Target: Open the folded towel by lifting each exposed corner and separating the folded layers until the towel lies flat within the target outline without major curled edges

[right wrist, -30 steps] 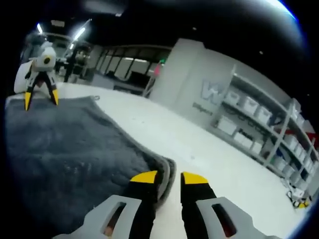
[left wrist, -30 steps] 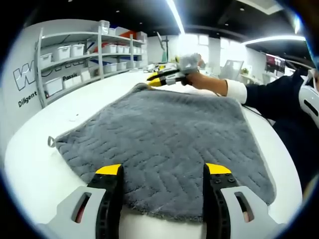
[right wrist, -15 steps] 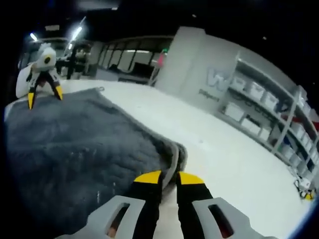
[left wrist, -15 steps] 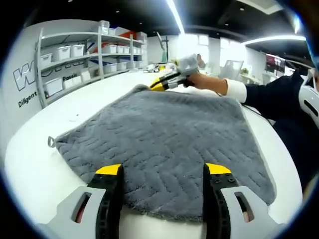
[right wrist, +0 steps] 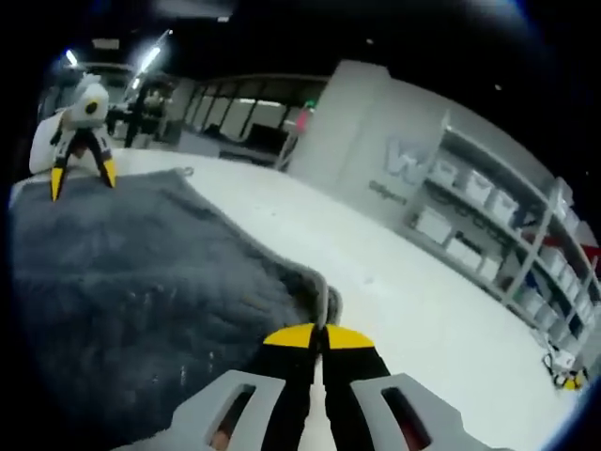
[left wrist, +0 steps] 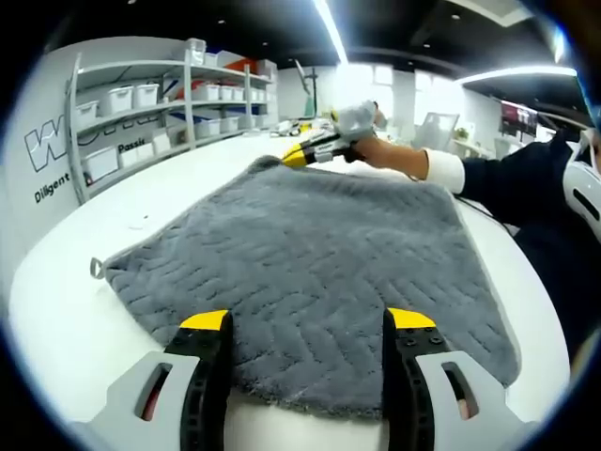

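A grey towel (left wrist: 310, 254) with a chevron weave lies spread on the white table (left wrist: 56, 310). My left gripper (left wrist: 308, 319) stands open just above the towel's near edge, its yellow-tipped jaws wide apart. In the left gripper view the right gripper (left wrist: 299, 154) sits at the towel's far corner, held by a hand in a dark sleeve. In the right gripper view my right gripper (right wrist: 318, 335) is shut on that corner of the towel (right wrist: 141, 282), which rises slightly between the tips. The left gripper (right wrist: 80, 169) shows far off at the towel's opposite edge.
Shelves with white bins (left wrist: 141, 103) line the wall beyond the table, also visible as shelves (right wrist: 488, 244) in the right gripper view. A small loop tag (left wrist: 96, 268) sticks out from the towel's left corner. Bare table surrounds the towel.
My right gripper's jaws closed from a narrow gap to pinch the towel's far corner. The left gripper stayed still and open.
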`<state>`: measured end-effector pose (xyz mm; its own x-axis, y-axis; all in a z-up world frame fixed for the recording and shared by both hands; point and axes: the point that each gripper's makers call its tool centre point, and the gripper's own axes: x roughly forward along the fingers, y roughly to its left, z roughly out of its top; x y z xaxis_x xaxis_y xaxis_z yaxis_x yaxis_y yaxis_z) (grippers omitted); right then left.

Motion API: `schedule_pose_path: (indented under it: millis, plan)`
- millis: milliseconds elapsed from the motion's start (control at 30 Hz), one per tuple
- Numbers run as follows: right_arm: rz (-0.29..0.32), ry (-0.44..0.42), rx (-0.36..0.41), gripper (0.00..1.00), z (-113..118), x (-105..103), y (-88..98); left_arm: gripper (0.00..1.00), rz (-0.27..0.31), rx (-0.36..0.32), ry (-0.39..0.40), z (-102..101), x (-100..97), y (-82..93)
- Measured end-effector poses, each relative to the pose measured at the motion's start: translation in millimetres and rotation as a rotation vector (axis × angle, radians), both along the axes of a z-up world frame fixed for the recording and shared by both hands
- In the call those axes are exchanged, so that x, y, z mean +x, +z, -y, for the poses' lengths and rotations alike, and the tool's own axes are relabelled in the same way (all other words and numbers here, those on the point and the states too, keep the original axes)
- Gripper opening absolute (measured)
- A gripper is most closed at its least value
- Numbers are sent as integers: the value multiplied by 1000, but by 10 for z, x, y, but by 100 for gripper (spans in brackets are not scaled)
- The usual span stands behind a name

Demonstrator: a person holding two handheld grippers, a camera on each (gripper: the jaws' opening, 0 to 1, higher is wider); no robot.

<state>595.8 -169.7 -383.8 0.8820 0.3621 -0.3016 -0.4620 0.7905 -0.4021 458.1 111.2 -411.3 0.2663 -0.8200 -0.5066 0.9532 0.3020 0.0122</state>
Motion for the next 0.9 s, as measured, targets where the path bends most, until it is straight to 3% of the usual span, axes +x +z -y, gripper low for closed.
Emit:
schedule_pose_path:
  millis: [233,400,733,900]
  plan:
    - [19,-13,-12,0,30,48,-18,64,1,0,0,-15,5,0]
    - [-22,-9,-68,0,5,47,-198,64,1,-2,0,-20,12,0]
    - [4,-41,-106,4,128,18,-63,64,1,-3,1,-16,35,8]
    - [-10,15,-38,3,52,-104,61,64,0,-5,2,-9,43,15]
